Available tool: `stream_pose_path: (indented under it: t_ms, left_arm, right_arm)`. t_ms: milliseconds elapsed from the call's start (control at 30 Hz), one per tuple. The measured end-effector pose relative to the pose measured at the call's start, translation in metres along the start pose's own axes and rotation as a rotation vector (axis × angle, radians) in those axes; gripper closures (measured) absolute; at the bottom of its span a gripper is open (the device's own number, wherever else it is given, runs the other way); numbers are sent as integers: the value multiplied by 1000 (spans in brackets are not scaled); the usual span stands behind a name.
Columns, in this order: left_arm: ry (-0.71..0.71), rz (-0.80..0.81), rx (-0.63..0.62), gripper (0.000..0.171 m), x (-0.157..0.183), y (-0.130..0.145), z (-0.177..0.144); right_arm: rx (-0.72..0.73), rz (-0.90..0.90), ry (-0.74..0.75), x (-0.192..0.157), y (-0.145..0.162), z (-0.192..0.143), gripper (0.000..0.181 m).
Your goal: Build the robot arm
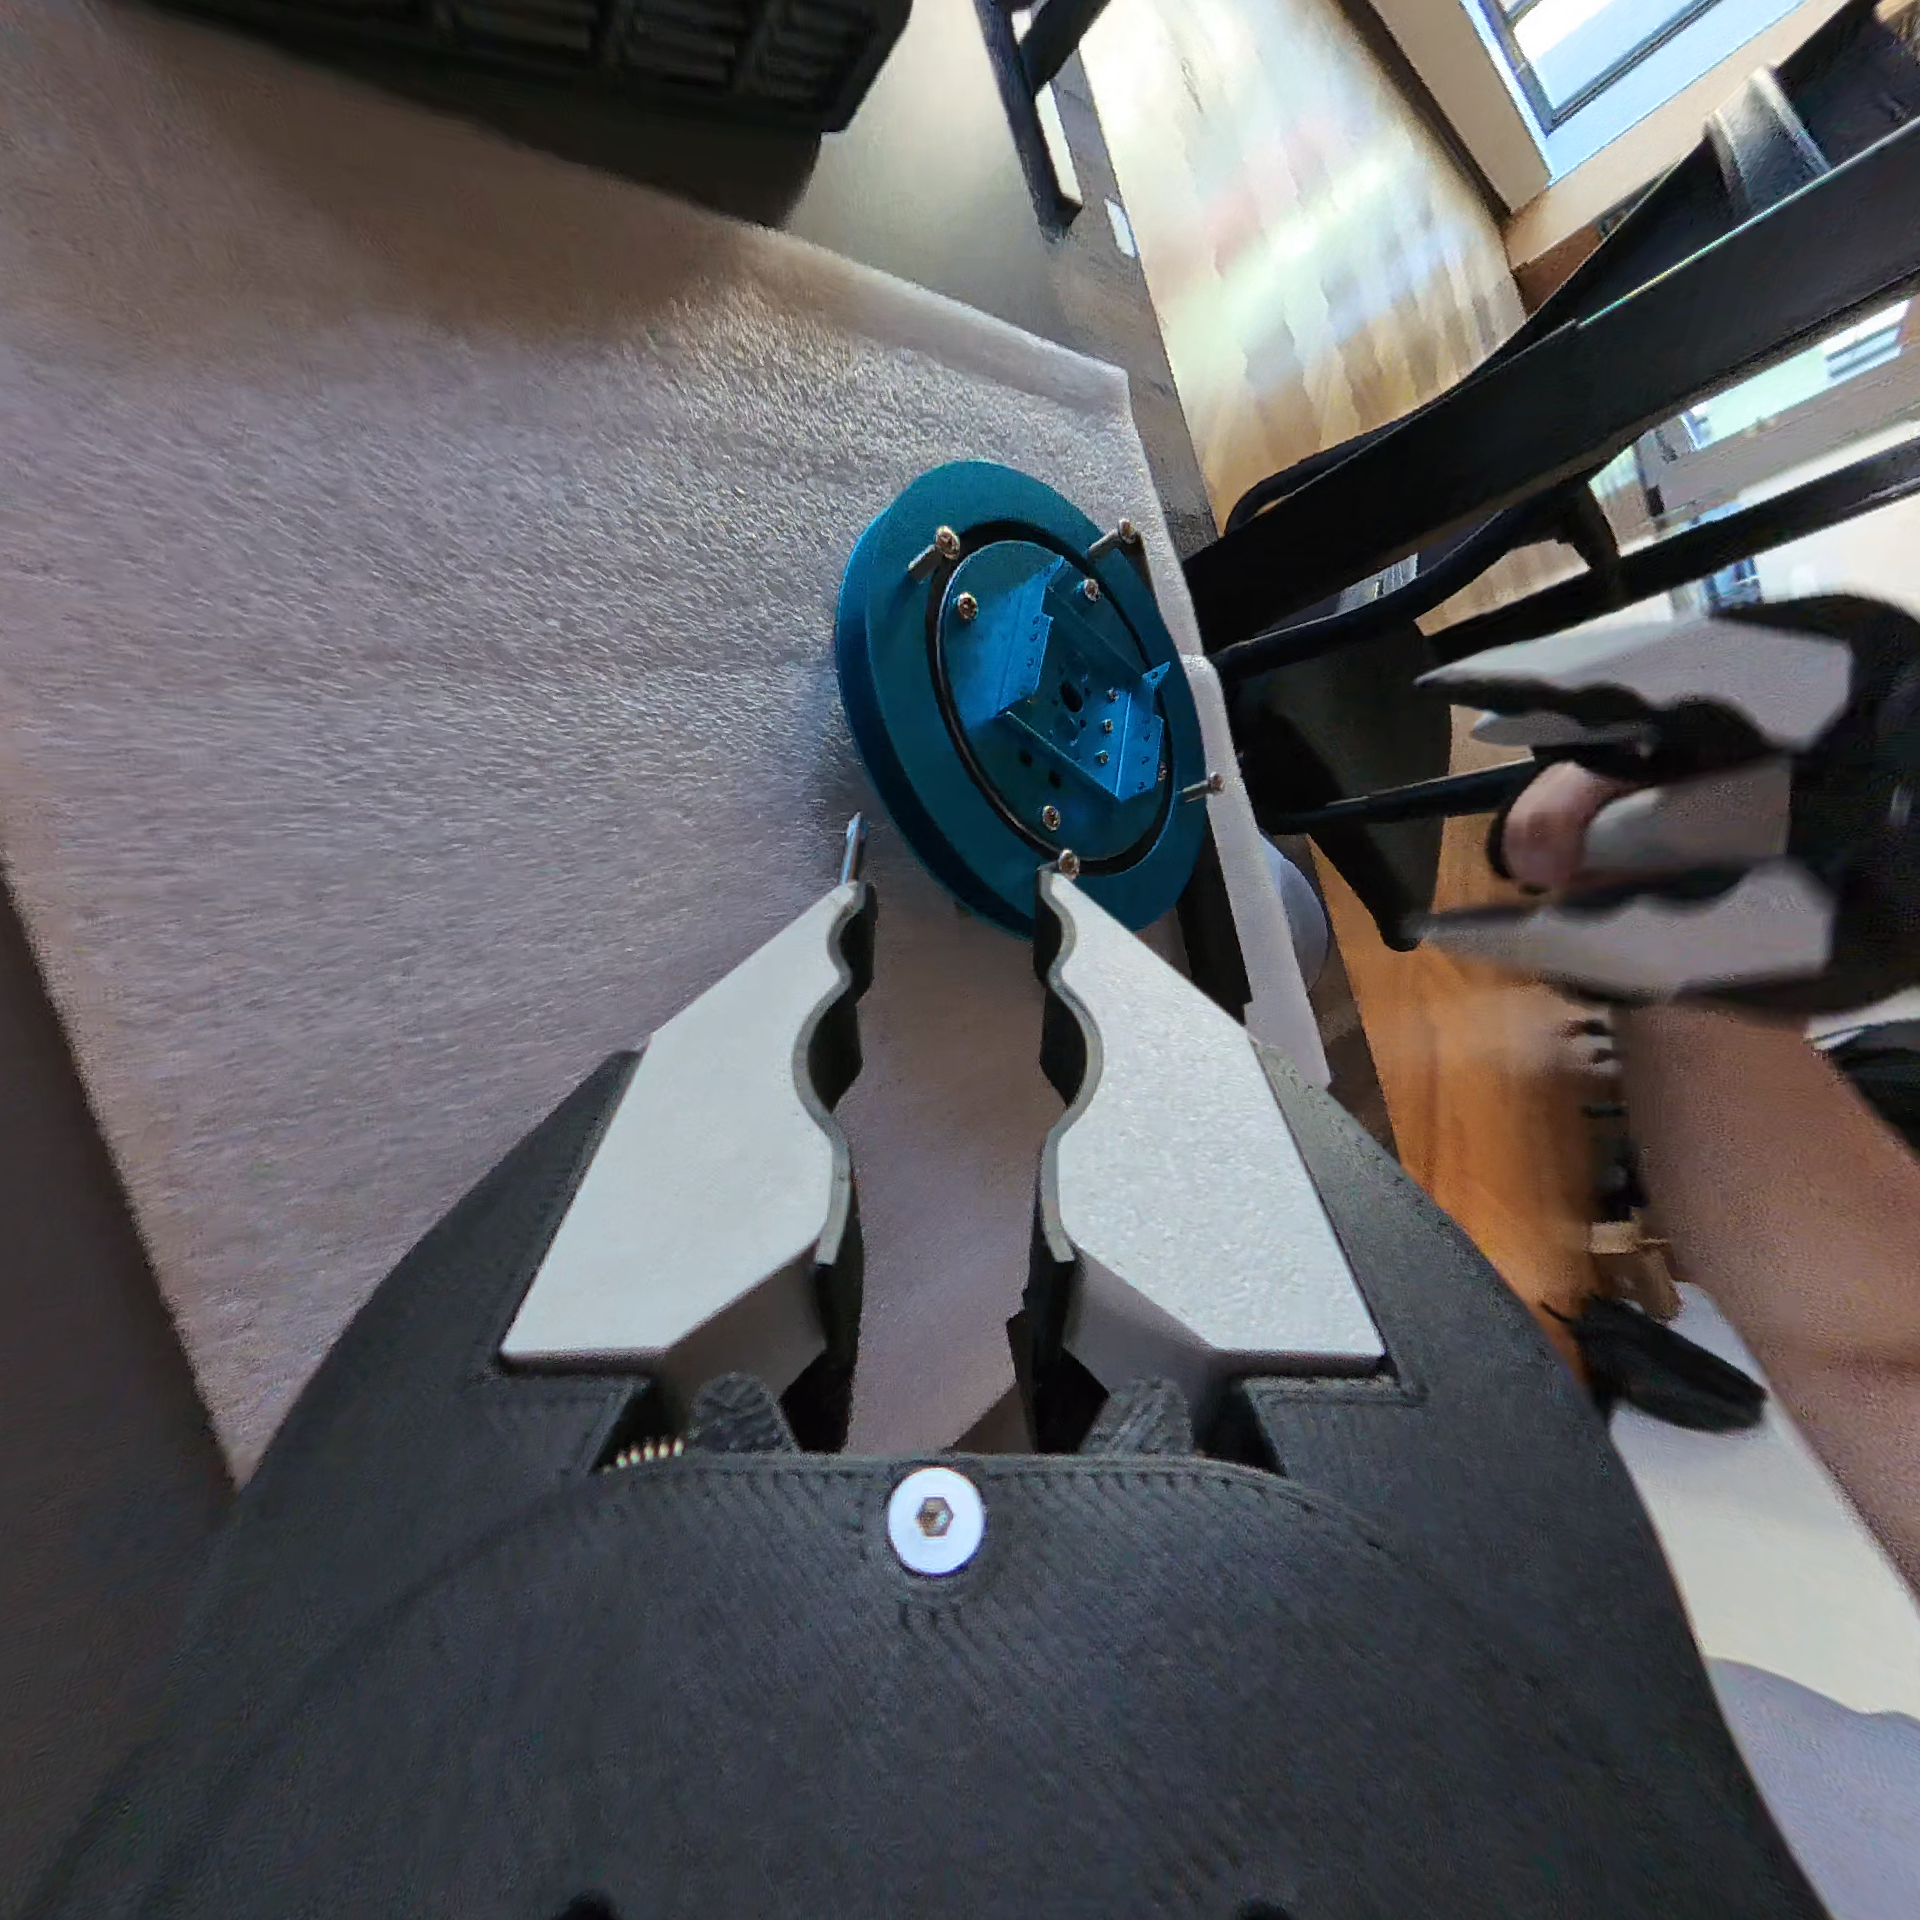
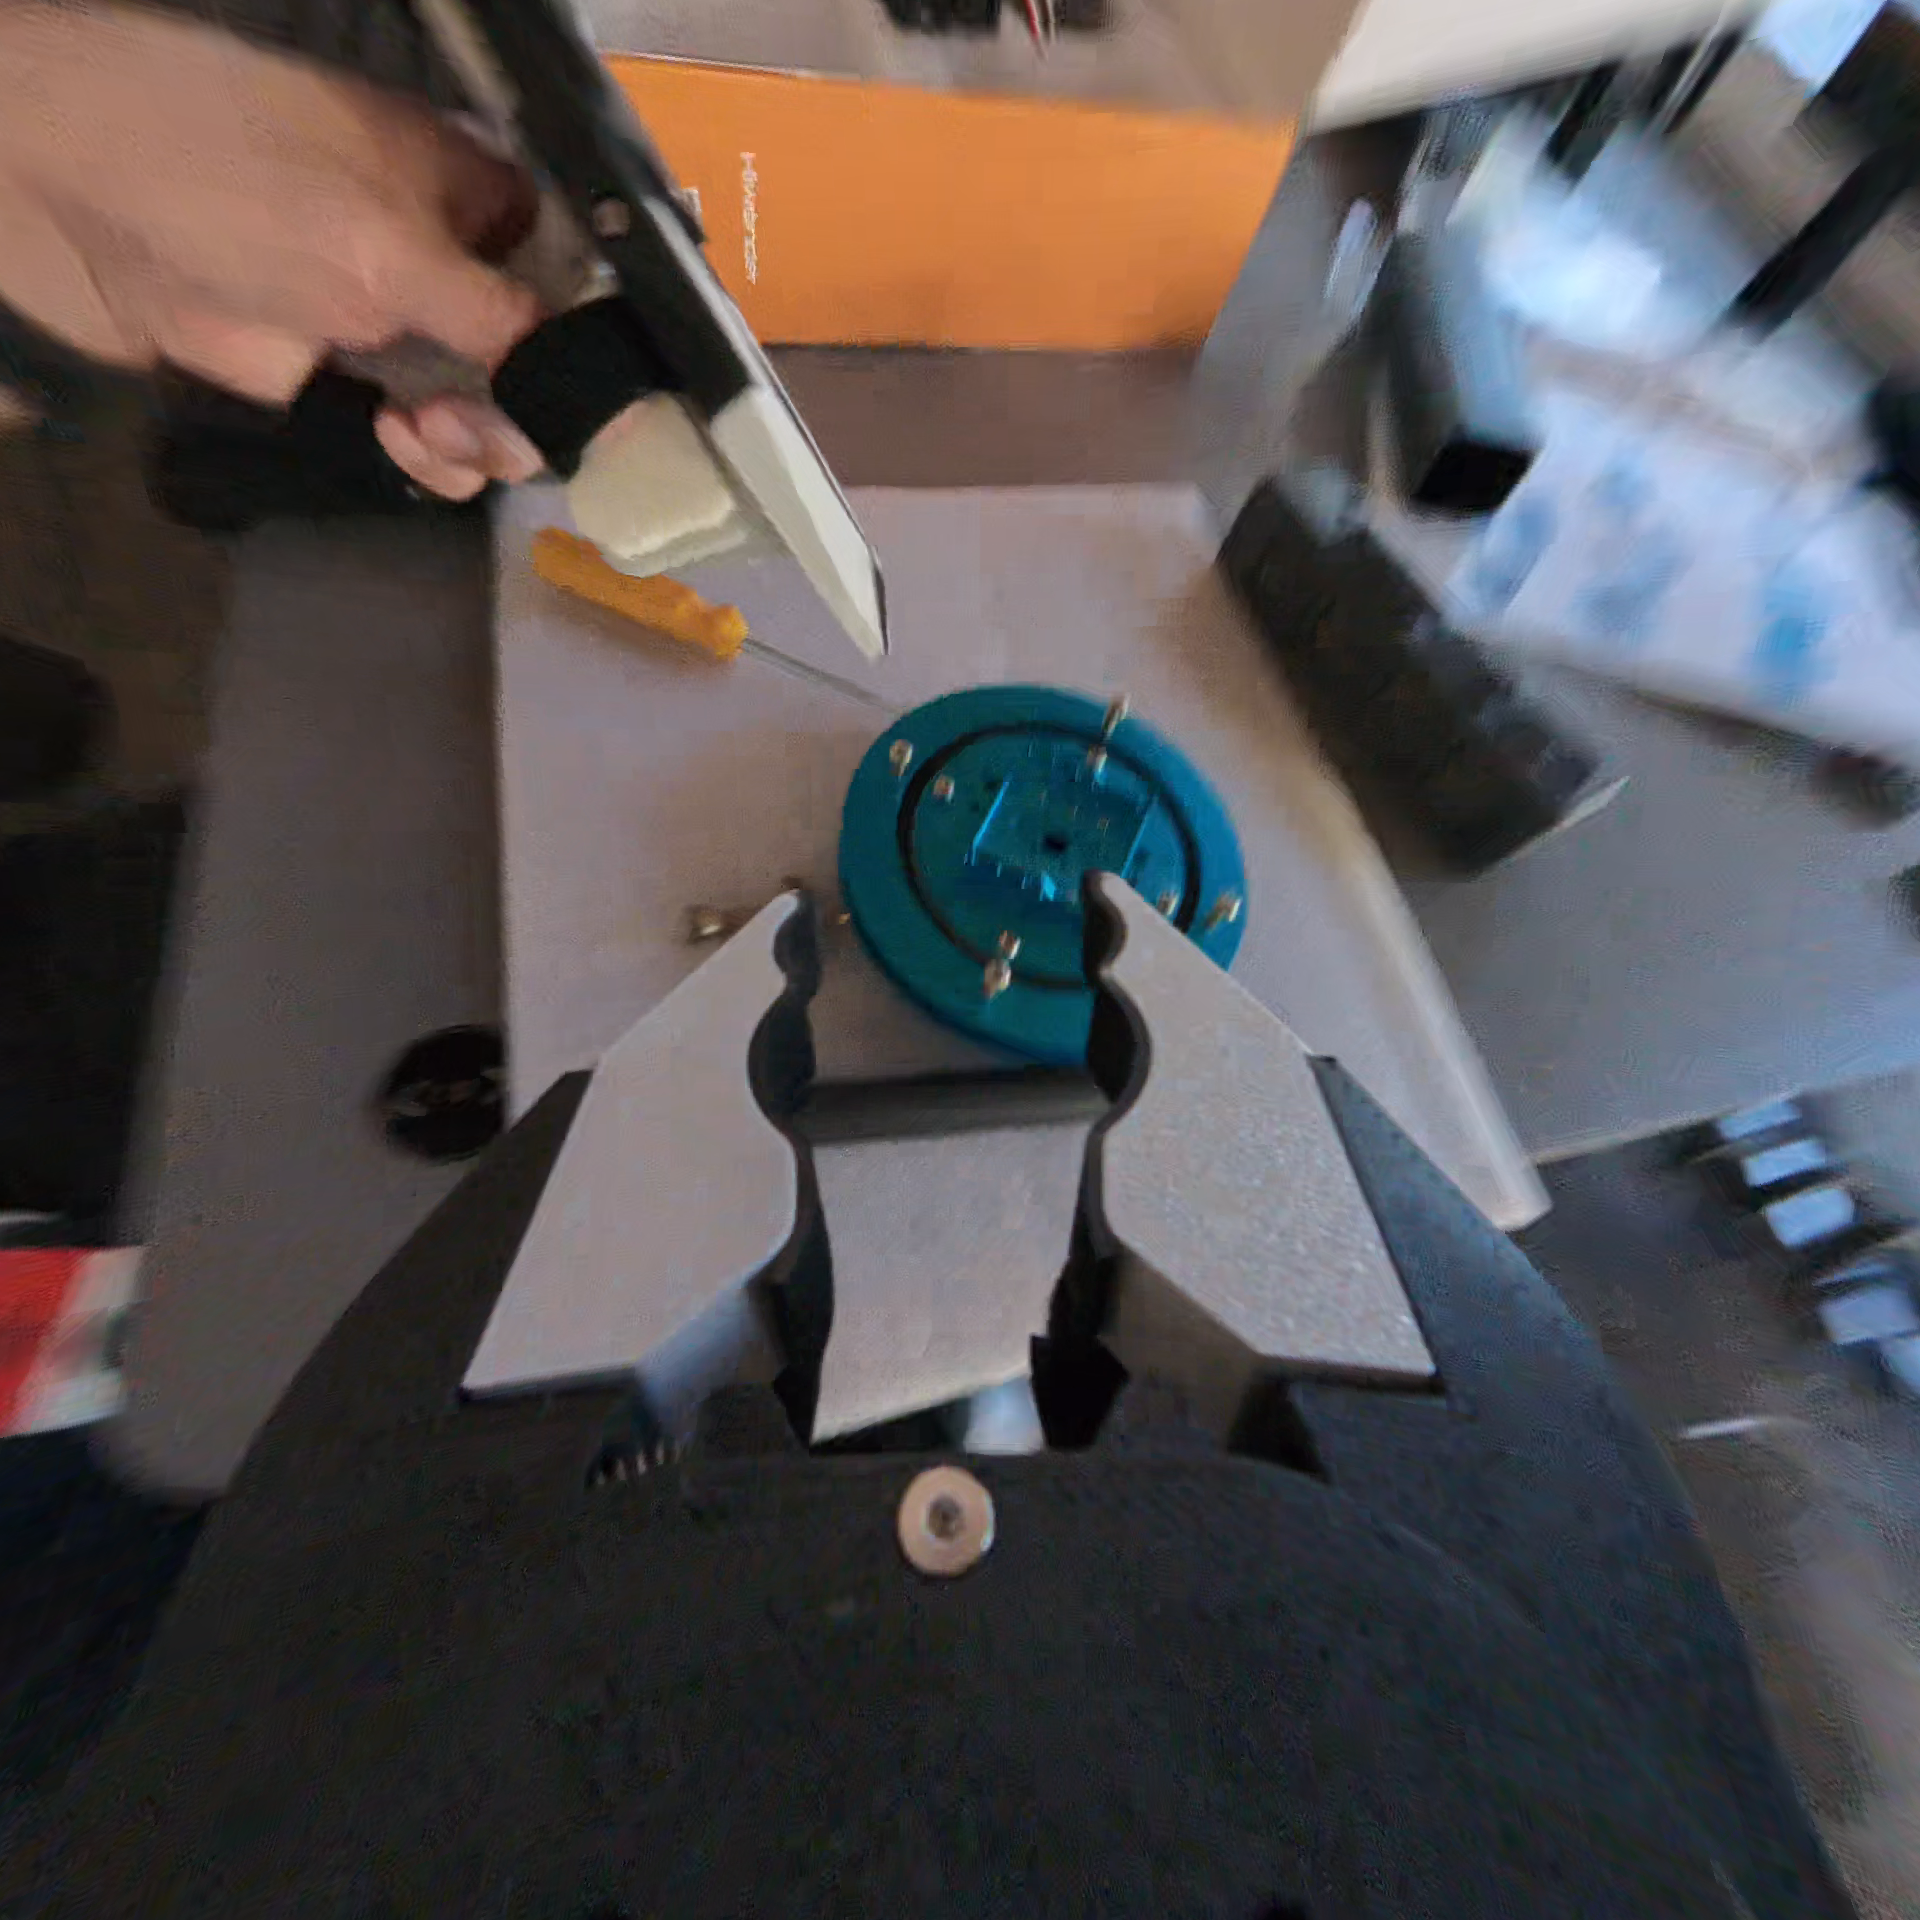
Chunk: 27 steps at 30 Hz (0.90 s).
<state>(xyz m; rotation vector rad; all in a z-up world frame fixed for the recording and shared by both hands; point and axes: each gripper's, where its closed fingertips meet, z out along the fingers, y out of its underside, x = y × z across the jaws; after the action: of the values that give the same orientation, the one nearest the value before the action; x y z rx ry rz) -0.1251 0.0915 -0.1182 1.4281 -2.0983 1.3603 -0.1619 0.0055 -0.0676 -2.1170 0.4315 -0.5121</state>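
A blue round disc with a blue bracket at its middle and several screws standing up from it lies on a grey foam mat. My left gripper is open and empty, its tips just short of the disc's near rim. A thin metal tip pokes out past its left finger. My right gripper is open and empty, hovering over the disc, with its right fingertip over the disc's middle. Each gripper shows in the other's view.
A yellow-handled screwdriver lies on the mat, its shaft pointing at the disc. Loose screws lie left of the disc. An orange box stands behind, a black tray to the right. Black chair legs stand beyond the table edge. There is about 11 cm between the tips of the two grippers.
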Motion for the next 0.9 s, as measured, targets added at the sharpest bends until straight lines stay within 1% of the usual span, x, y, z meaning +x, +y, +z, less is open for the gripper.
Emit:
stream_pose_path:
  t_ms: [33,67,133,200,267,333,467,533,600,700,800,867,900]
  left_arm:
    - [2,-18,-16,142,0,0,4]
    - [-3,-32,-27,142,-1,0,7]
    - [-2,-60,-39,142,-1,1,10]
    - [0,-86,-38,145,-1,1,12]
    - [3,-107,-31,145,-1,0,12]
    - [4,-110,-50,145,0,1,14]
    - [5,-109,-79,145,0,0,18]
    - [26,-123,-97,147,2,1,21]
    - [47,-142,-96,149,4,0,24]
    - [45,-142,-81,152,1,-3,23]
    - [90,-145,-61,151,6,-9,21]
    - [116,-126,-41,150,9,-14,19]
    - [117,-107,-34,146,9,-15,18]
  right_arm:
    - [25,-143,68,-7,-4,9,128]
    - [13,-273,127,-15,-3,19,128]
    - [-85,-486,201,-27,6,40,131]
    - [-173,-639,234,-33,14,52,138]
    - [-227,-718,273,-30,18,56,149]
    - [-288,-743,263,-30,27,59,153]
    - [-426,-812,354,-11,42,56,154]
    - [-427,-845,377,-9,44,59,156]
    - [-416,-915,413,-9,40,61,157]
    - [-373,-923,455,-9,37,61,161]
    - [-314,-865,486,-3,30,54,166]
    - [-285,-787,487,3,24,50,167]
    - [-275,-751,482,6,21,48,168]
